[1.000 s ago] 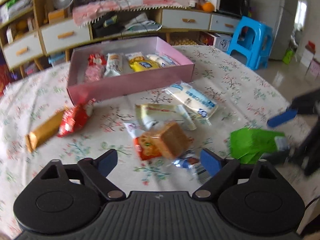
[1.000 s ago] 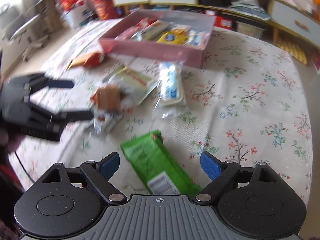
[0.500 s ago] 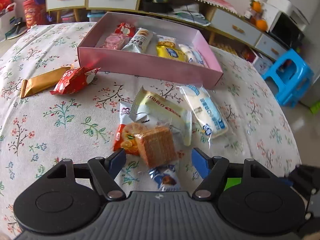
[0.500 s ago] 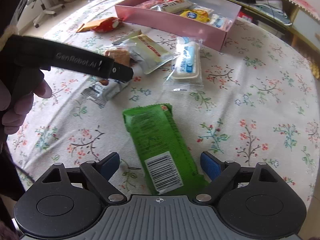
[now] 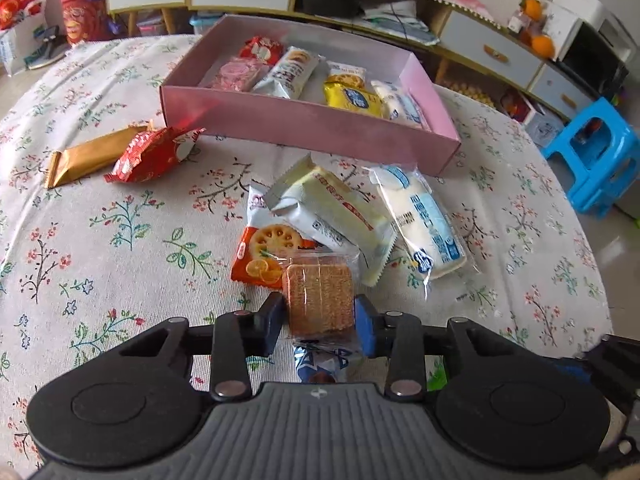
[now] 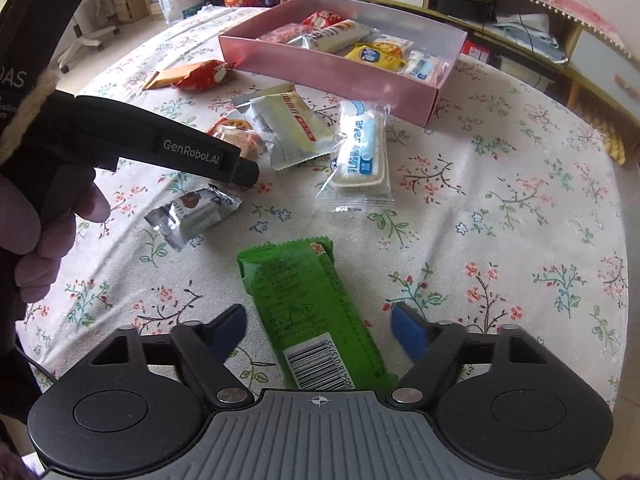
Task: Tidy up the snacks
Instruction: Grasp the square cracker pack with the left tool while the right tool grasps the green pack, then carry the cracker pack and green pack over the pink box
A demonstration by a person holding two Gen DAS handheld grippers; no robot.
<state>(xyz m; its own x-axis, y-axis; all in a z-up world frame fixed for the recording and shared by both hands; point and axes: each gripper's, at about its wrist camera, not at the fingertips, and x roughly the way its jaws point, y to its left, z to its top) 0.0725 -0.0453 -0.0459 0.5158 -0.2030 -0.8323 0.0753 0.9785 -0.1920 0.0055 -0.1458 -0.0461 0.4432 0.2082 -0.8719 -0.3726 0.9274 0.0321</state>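
Left gripper (image 5: 320,320), jaws just closed in, pads now pressed on both sides of a clear-wrapped brown cake square (image 5: 319,300), gripped at the near end of the snack cluster. Directly beyond it an orange biscuit pack (image 5: 264,258), partly under a pale yellow packet (image 5: 336,216), with a white-and-blue packet (image 5: 424,220) just beside on the right. A silver-blue wrapper (image 5: 320,362) under the fingers, close to the gripper body.

Right gripper (image 6: 318,330), jaws narrowing just now yet clear of the green packet (image 6: 308,312) lying lengthwise between them, gaps on both sides, barcode end nearest the camera.

Pink box (image 5: 308,120) at the far side of the floral tablecloth (image 5: 120,264), near wall facing the cluster, 5 snacks visible inside, bare floor at its left and back. Gold bar (image 5: 92,156) and red packet (image 5: 152,154) touching, left of the box's near corner. Open cloth left of the cluster and right of the green packet, up to the table's rounded edge.
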